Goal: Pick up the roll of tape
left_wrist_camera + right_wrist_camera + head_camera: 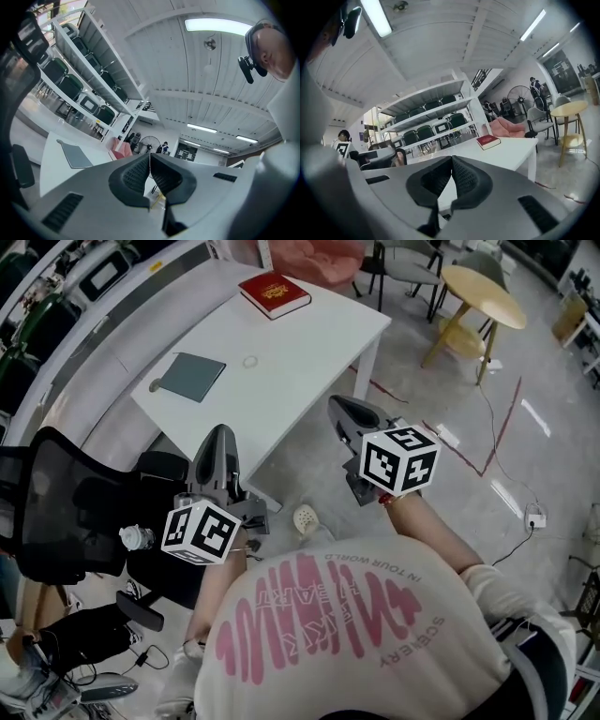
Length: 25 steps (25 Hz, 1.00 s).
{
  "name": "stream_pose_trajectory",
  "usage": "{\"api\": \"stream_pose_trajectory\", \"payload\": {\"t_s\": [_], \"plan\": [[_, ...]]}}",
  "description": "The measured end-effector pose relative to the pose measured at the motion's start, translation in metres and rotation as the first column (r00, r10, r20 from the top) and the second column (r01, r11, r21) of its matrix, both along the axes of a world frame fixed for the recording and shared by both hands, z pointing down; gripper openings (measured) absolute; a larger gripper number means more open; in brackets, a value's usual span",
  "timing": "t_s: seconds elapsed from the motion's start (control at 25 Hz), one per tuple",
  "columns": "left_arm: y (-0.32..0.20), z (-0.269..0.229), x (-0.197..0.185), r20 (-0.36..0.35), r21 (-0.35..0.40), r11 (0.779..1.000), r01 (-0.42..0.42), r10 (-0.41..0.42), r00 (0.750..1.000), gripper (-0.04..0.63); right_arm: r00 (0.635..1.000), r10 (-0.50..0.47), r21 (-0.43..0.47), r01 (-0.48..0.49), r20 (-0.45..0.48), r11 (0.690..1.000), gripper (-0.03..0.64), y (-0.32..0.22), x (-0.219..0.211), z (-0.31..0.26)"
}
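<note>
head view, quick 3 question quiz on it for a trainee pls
1. True or false: the roll of tape lies on the white table, and neither gripper touches it.
2. Fill in: the left gripper and the right gripper both have their jaws ____, with nothing between them.
3. Which thing lies just left of the tape in the head view? A. the grey pad B. a red book C. a round yellow table

Key: 1 true; 2 shut; 3 A
</note>
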<state>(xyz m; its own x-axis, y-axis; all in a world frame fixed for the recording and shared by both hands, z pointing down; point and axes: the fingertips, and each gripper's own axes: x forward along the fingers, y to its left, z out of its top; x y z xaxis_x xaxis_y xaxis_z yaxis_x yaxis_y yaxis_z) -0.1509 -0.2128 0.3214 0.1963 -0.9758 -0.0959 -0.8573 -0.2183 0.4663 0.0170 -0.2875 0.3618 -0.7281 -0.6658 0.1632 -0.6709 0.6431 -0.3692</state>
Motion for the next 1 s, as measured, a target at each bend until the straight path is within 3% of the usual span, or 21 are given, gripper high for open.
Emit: {"api": "stream_pose_trajectory", "payload": {"t_s": [0.56,1.0], "plan": [[-0.116,-0.004,-0.068,0.002,-0.002,0.998,0.07,-0.07,0.998,0.025,0.999,-0.032,-0.066,0.033,0.009,0.997,0.015,-0.119,-0.066,0.004],[-0.194,0.014,-0.133,-0.012,-0.062,0.994,0.086,-0.087,0.996,0.025,0.997,-0.076,-0.106,0.074,-0.013,0.992,0.015,-0.205,-0.135,0.023]]}}
